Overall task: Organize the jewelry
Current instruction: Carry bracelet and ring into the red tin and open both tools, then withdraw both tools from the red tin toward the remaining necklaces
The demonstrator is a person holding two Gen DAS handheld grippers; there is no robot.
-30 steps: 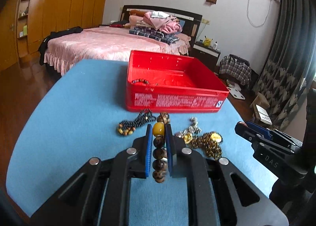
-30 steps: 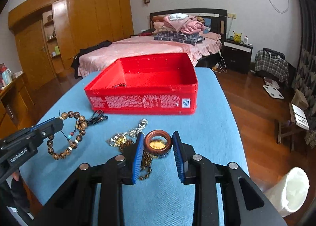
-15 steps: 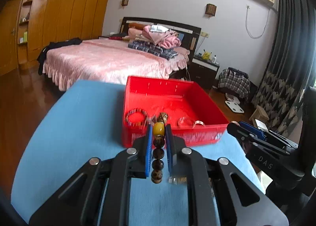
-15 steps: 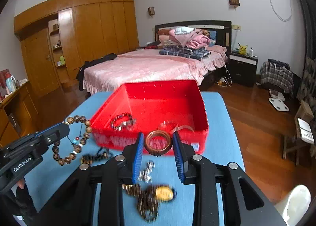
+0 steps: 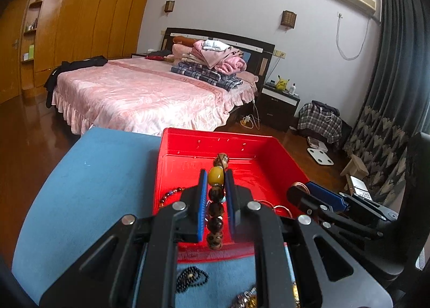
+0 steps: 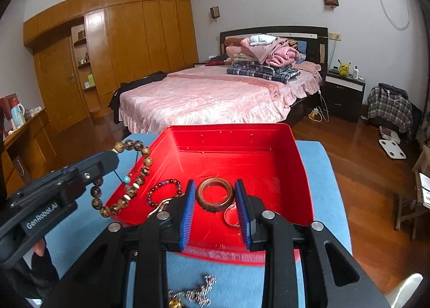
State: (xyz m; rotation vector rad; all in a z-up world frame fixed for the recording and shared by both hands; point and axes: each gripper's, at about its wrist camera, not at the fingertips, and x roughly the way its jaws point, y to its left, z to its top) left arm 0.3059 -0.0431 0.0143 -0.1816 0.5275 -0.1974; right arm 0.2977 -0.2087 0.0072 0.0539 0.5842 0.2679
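A red plastic bin (image 5: 271, 146) (image 6: 298, 162) stands on the blue table. My left gripper (image 5: 215, 181) is shut on a brown bead bracelet (image 5: 215, 200) with a yellow bead, held above the bin's near part. From the right wrist view that bracelet (image 6: 134, 170) hangs over the bin's left wall under the left gripper (image 6: 113, 158). My right gripper (image 6: 215, 195) is shut on a brown wooden bangle (image 6: 215, 196) over the bin's floor. The right gripper (image 5: 303, 192) shows at the bin's right side in the left wrist view. A dark bead bracelet (image 6: 164, 189) and a thin metal bangle (image 6: 231, 216) lie in the bin.
On the blue cloth in front of the bin lie a black bead string (image 5: 192, 278) and a silver and gold chain pile (image 6: 193, 291) (image 5: 247, 300). Behind the table stand a pink bed (image 6: 209, 98), a wooden wardrobe (image 6: 129, 39) and a nightstand (image 6: 344, 92).
Both grippers have risen and gone forward from the jewelry on the cloth to above the bin, each still holding its piece. The loose jewelry has slid to the bottom edge of both views.
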